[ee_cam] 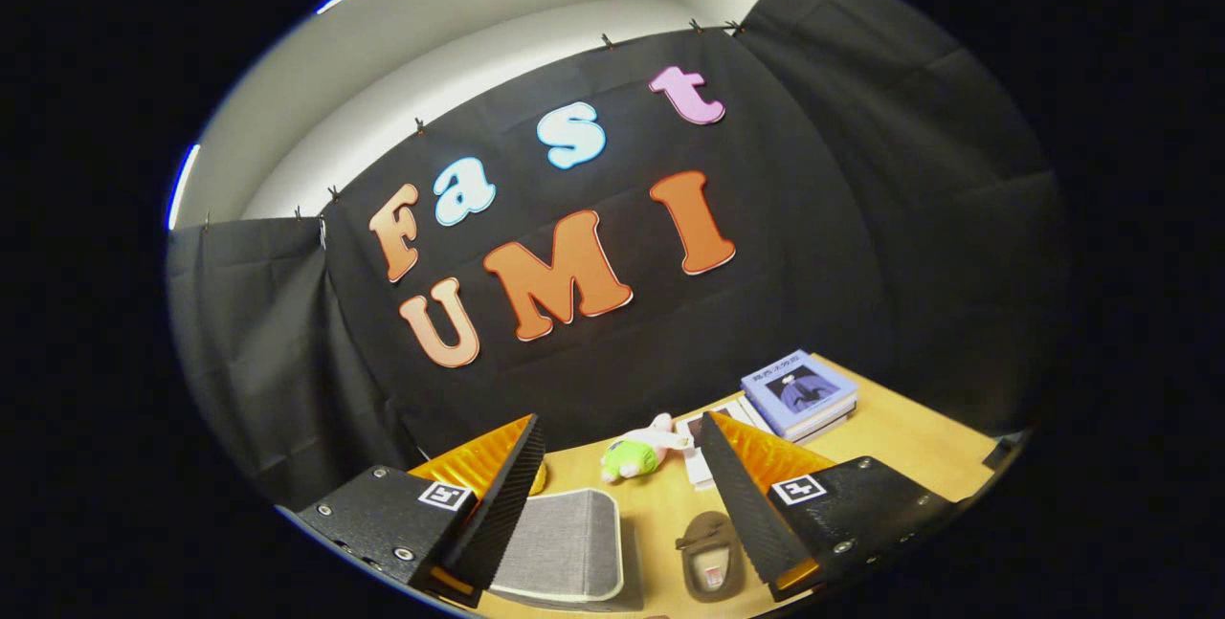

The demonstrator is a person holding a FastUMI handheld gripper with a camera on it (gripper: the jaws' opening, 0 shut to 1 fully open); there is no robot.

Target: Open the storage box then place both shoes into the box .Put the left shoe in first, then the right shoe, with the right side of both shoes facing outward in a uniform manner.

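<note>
My gripper (pixel 617 466) is open and raised above the wooden table (pixel 909 447), nothing between its fingers. Below the gap, close to the left finger (pixel 498 495), sits the grey fabric storage box (pixel 565 547) with a white rim; I cannot tell how its lid stands. To its right, near the right finger (pixel 756 495), lies one brown shoe (pixel 710 557), its opening facing up and its toe pointing away from me.
A small green and white plush toy (pixel 636 454) lies on the table beyond the fingers. A stack of books (pixel 799 392) with a blue cover rests at the far right, with white papers (pixel 703 442) beside it. Black cloth walls off the back.
</note>
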